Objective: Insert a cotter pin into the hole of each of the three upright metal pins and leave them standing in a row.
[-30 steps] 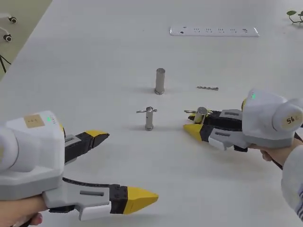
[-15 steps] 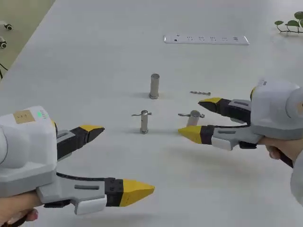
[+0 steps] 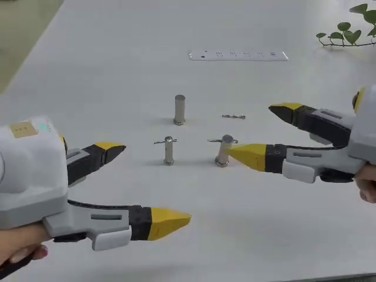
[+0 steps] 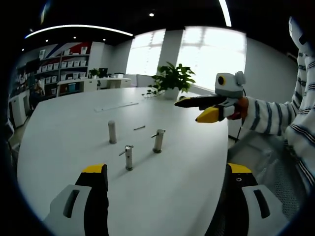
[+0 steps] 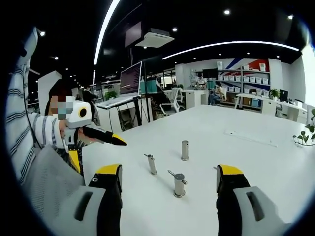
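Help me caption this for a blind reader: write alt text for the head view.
On a white table, the near-left pin and near-right pin stand upright, each carrying a cotter pin. The far pin is bare, with a loose cotter pin lying to its right. The left gripper and right gripper are open, holding nothing.

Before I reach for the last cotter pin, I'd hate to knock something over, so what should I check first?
1. Right gripper open and empty: ok.
2. Left gripper open, apart from the pins: ok.
3. Loose cotter pin lying free on the table: ok.
4. Back metal pin upright, without a cotter pin: ok.
5. Which way its hole faces: cannot tell.
6. Front-left metal pin and front-right metal pin upright, both pinned: ok.
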Available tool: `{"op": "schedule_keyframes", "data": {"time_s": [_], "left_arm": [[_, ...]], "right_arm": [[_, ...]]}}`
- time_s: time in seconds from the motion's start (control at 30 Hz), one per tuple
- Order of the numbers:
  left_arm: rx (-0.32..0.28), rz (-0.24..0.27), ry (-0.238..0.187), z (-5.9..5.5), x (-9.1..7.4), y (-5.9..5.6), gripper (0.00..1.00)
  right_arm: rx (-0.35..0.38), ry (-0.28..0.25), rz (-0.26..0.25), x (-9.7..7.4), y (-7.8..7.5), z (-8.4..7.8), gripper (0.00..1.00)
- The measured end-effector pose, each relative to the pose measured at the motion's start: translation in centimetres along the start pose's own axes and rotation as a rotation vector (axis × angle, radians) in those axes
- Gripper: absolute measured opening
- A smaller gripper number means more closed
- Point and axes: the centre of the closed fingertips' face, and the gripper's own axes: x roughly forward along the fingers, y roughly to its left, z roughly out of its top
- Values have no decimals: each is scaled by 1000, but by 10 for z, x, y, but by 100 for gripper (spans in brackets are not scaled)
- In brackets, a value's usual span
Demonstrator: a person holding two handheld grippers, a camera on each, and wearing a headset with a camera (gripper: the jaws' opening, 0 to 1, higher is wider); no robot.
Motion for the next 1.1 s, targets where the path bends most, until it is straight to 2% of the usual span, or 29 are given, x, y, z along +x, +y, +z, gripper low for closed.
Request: {"op": "schedule_keyframes", "data": {"time_s": [0.13,0.37,0.57,0.8,0.97,1.1], "left_arm": [[8,31,-7,5,-2,1,99],[-18,37,6,4,-1,-8,99],[-28,42,25,7,0,-8,98],[-30,42,8,25,6,0,98],[-34,55,-18,43,12,15,97],[-29,60,-29,53,18,22,96]], "right_arm": [[39,16,-56,-13,-7,-7,84],[93,30,-78,-28,-10,-16,94],[137,40,-103,-41,-11,-18,98],[151,46,-167,-58,-19,-25,98],[178,34,-203,-68,-22,-28,98],[184,31,-231,-75,-24,-28,98]]}}
